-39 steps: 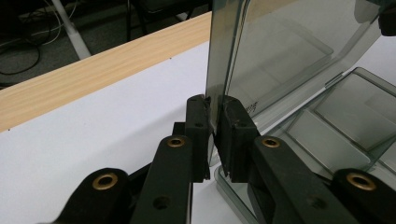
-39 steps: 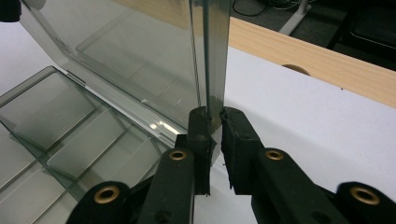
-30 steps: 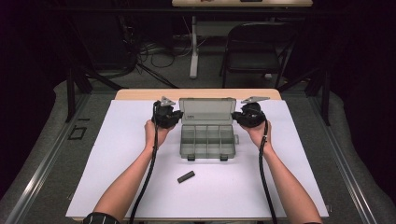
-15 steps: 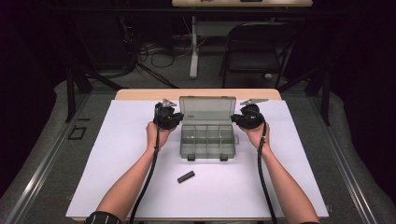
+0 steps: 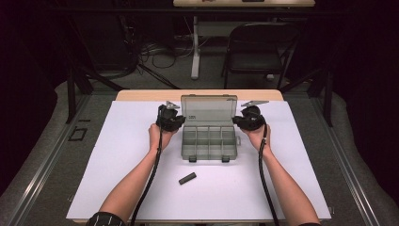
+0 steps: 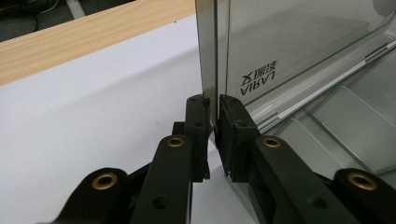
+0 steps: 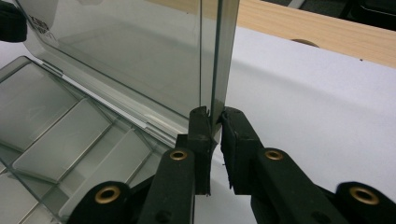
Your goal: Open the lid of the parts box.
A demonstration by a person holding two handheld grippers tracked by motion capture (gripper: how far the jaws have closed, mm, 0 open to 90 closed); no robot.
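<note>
1. Translucent smoke-grey plastic compartment box (image 5: 208, 141), its lid (image 6: 299, 51) marked with black lettering.
2. Matte black two-jaw grippers, left (image 6: 213, 128) and right (image 7: 214, 126), fitted with brass-coloured rivets.
3. White table sheet (image 5: 117, 155), edged by pale wood (image 5: 141, 95).
4. Small black rectangular block (image 5: 187, 178).

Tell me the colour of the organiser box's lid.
Translucent smoky grey lid, with dark printed lettering; clearest in the left gripper view.

Open organizer box (image 5: 209, 136) mid-table, small block (image 5: 187, 178) before it.
</note>
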